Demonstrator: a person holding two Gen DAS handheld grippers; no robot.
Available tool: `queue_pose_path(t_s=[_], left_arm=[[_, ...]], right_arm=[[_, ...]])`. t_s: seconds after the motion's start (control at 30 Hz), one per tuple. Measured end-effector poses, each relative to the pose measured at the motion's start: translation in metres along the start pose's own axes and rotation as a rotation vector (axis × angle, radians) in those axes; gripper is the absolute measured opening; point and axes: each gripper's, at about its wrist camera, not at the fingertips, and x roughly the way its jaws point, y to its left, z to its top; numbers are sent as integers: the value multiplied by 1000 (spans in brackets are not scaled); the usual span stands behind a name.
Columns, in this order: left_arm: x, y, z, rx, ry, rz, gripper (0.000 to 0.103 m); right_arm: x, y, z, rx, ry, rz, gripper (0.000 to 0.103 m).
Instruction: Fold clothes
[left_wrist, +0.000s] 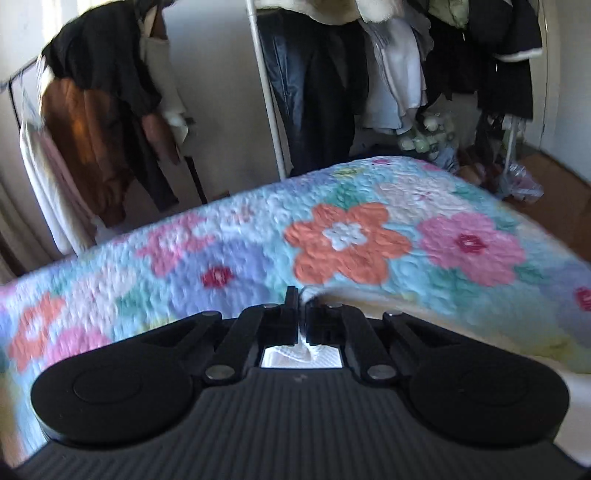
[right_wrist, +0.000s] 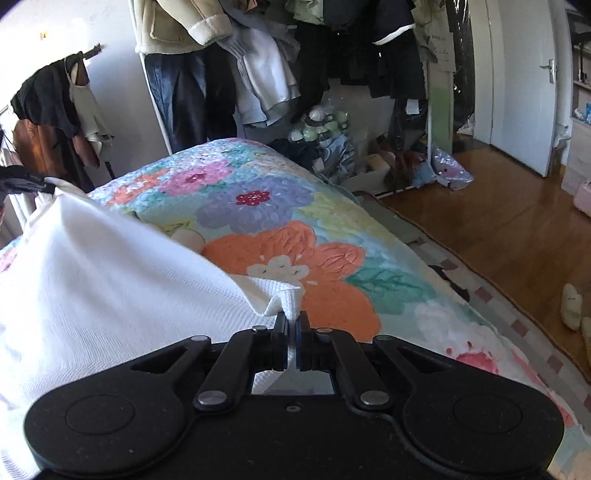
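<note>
A white textured garment (right_wrist: 110, 280) lies spread over the bed's floral quilt (right_wrist: 332, 266), lifted along its far edge. My right gripper (right_wrist: 293, 325) is shut on a bunched corner of the garment, just above the quilt. My left gripper (left_wrist: 302, 314) is shut on another piece of the same white cloth (left_wrist: 308, 345), which shows only between its jaws and under them. The left gripper also shows at the far left of the right wrist view (right_wrist: 22, 182), holding the garment's other corner up.
The floral quilt (left_wrist: 351, 240) covers the bed. Clothes racks with hanging garments (right_wrist: 258, 66) stand behind the bed, and another rack (left_wrist: 92, 110) is at the left. Bags and clutter (right_wrist: 369, 155) lie on the wooden floor (right_wrist: 498, 221). A rug (right_wrist: 517, 314) borders the bed.
</note>
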Motion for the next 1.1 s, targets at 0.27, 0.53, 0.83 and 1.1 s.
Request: queue_pose_path(t_s=[0.27, 0.53, 0.83, 1.1], left_arm=[[66, -39, -29, 41, 148, 78, 22], [9, -23, -26, -83, 69, 53, 64], [-50, -52, -72, 25, 180, -25, 76], [-131, -85, -154, -87, 229, -103, 79]], right_arm=[[20, -10, -4, 28, 89, -38, 9], [13, -26, -5, 71, 75, -216, 17], [-4, -37, -4, 242, 22, -42, 39], [-4, -60, -15, 451, 94, 120, 44]])
